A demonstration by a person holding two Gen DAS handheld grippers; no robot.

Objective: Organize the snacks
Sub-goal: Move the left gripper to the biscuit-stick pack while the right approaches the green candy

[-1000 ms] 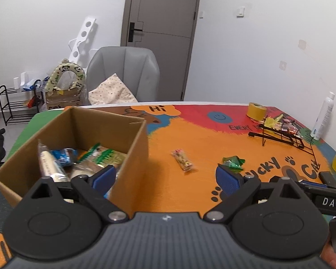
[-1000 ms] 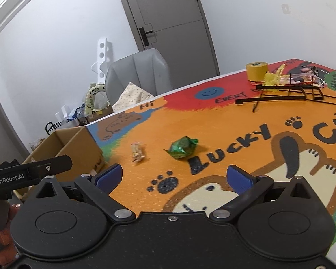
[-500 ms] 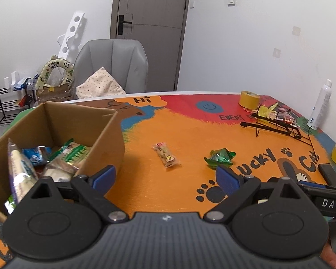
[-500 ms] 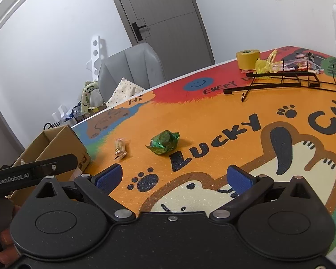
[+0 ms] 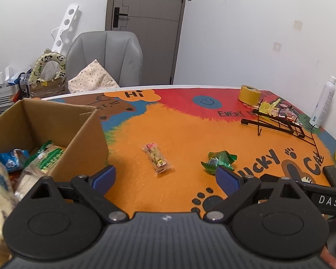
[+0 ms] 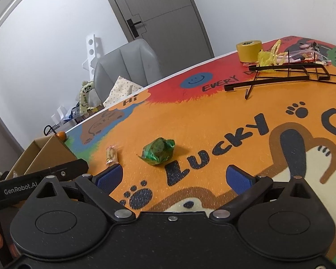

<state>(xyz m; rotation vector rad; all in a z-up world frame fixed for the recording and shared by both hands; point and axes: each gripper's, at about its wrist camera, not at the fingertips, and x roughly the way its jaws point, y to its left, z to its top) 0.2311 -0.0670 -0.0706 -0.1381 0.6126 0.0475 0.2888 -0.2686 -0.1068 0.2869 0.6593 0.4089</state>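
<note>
A clear packet of nuts (image 5: 157,158) and a crumpled green packet (image 5: 219,160) lie on the orange table mat. A cardboard box (image 5: 85,132) at the left holds several snack packets (image 5: 49,157). My left gripper (image 5: 165,179) is open and empty, just short of the nut packet. My right gripper (image 6: 174,178) is open and empty, just short of the green packet (image 6: 158,150); the nut packet (image 6: 111,154) and the box (image 6: 47,154) lie to its left.
A black wire rack (image 5: 282,125) with yellow and red wrappers, a yellow tape roll (image 5: 249,93) and a white bottle (image 5: 322,103) stand at the far right. A grey chair (image 5: 105,58) with a cushion is behind the table.
Both grippers have moved forward and to the right over the mat. The box has slid toward the left edge of the left view and the two loose packets look closer.
</note>
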